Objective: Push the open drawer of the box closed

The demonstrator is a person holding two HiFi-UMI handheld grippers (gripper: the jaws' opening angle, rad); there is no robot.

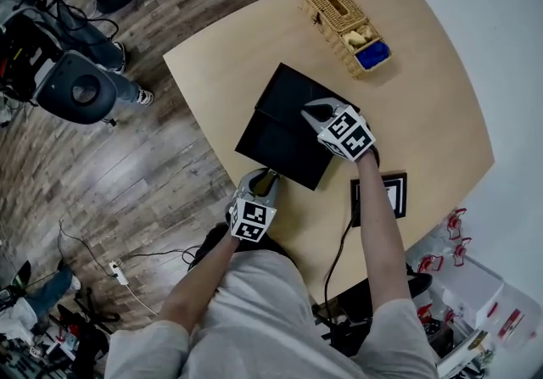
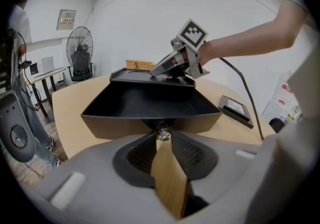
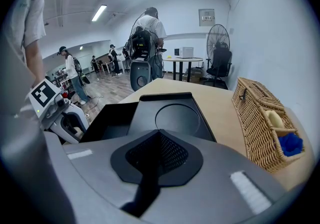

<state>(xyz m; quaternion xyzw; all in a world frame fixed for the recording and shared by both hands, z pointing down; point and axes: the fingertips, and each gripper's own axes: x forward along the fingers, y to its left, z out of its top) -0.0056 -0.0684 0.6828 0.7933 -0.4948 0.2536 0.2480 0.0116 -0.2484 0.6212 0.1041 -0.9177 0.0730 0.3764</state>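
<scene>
Knob [image 2: 162,132] of drawer [image 2: 150,103] pinched by left gripper [image 2: 163,141]

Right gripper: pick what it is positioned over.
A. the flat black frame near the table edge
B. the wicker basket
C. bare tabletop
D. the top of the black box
D: in the head view the right gripper sits over the top of the black box, jaws together, with the wicker basket well apart at the table's far end.
</scene>
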